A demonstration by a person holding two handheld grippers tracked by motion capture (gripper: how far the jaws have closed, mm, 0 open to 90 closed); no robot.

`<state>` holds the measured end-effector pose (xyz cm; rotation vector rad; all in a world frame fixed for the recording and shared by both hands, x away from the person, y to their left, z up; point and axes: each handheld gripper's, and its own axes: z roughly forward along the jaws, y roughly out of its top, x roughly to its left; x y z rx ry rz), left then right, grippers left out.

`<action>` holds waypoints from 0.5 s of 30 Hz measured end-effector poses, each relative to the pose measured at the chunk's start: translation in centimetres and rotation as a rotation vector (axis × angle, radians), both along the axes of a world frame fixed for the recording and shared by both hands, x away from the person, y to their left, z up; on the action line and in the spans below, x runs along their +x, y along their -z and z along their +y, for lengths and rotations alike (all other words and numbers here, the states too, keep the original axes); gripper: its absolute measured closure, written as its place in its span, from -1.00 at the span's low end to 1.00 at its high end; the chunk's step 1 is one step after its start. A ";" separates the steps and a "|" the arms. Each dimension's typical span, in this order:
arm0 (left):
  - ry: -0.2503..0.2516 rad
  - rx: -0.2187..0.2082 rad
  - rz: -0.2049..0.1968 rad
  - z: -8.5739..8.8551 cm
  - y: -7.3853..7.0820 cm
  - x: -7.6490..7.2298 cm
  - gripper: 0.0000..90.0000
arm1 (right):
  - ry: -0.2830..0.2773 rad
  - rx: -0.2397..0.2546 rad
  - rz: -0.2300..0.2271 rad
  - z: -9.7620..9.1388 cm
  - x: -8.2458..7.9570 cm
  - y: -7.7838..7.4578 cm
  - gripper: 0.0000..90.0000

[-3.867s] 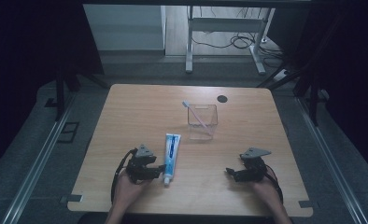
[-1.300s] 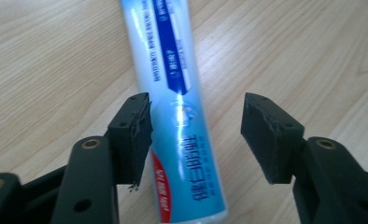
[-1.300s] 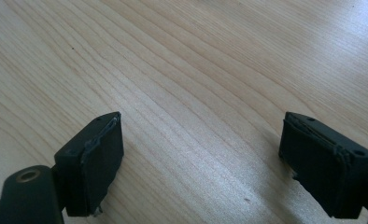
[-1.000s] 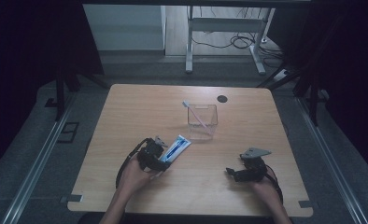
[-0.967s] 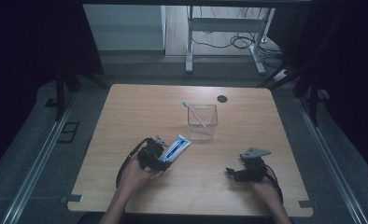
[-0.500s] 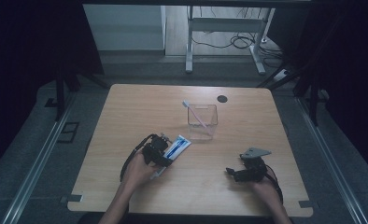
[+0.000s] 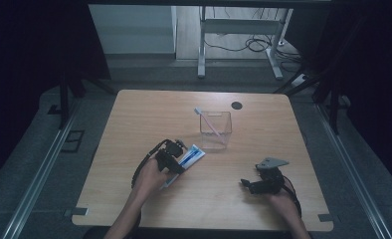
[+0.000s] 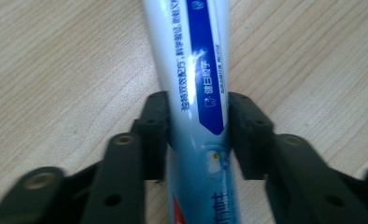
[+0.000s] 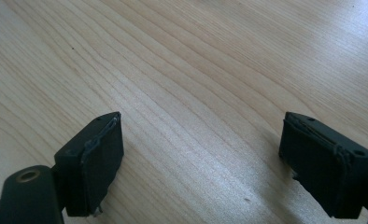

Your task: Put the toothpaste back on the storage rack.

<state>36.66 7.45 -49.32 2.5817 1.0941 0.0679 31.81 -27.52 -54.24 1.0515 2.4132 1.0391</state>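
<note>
The toothpaste tube [image 7: 189, 158] lies on the wooden table [image 7: 134, 114], near its front left, with its long axis slanting from near-left to far-right, its far end aimed toward the clear plastic cup [image 7: 216, 130] that stands near it and holds a toothbrush [image 7: 207, 121]. The left gripper [image 7: 173, 160] straddles the tube across that axis; in the left gripper view the tube [image 8: 198, 88] runs straight up between the two black jaws, which have just been closing and now clamp its sides, one pad [image 8: 155, 122] against each flank, gripping toward the tail rather than at the middle. The right gripper [image 7: 247, 184] rests well apart on the right, its jaws spread wide over bare wood. The left hand is by far the nearer, so the lift toward the cup looks like its job.
</note>
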 end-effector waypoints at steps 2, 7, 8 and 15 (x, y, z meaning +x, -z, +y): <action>0.001 0.007 0.002 -0.1 -0.1 0.0 0.50 | 0.000 0.000 0.000 0.0 0.0 0.0 -0.70; 0.006 0.010 0.000 -0.2 -0.4 0.1 0.62 | 0.000 -0.001 0.000 0.0 0.0 0.0 -0.70; 0.010 0.013 -0.005 -0.2 -0.4 0.0 0.64 | 0.000 -0.001 0.000 0.0 0.0 0.0 -0.70; 0.023 -0.021 -0.012 0.2 -0.5 -0.1 0.68 | 0.000 -0.001 0.001 0.0 0.0 0.0 -0.70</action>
